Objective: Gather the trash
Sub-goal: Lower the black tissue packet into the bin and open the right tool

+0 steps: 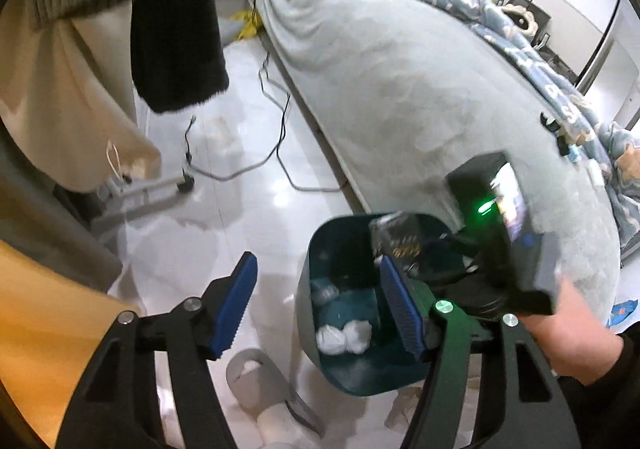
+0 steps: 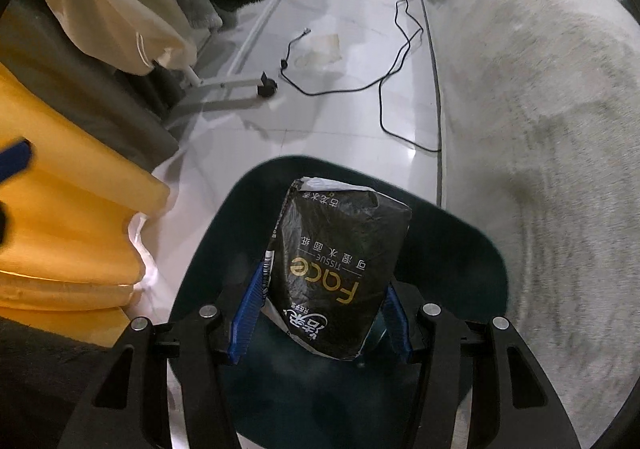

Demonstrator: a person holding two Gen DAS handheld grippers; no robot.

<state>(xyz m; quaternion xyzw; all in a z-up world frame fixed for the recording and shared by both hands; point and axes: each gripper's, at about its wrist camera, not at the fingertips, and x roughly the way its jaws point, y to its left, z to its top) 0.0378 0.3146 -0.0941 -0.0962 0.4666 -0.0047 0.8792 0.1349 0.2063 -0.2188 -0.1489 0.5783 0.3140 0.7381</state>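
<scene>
A dark teal trash bin (image 1: pixel 316 281) stands on the floor beside the bed, with crumpled white tissues (image 1: pixel 344 335) inside. My right gripper (image 2: pixel 320 313) is shut on a black tissue packet (image 2: pixel 340 269) and holds it over the bin's mouth (image 2: pixel 460 249). In the left wrist view the packet (image 1: pixel 394 237) and the right gripper's body (image 1: pixel 500 225) hang over the bin. My left gripper (image 1: pixel 320 305) is open and empty, just above the bin's left rim.
A grey-covered bed (image 1: pixel 400 69) runs along the right. Black cables (image 2: pixel 392 61) lie on the white tiled floor. A clothes rack with hanging garments (image 1: pixel 80 69) and its wheeled base (image 2: pixel 264 87) stand at left. Yellow cushions (image 2: pixel 60 229) and toilet paper rolls (image 1: pixel 256 373) lie near the bin.
</scene>
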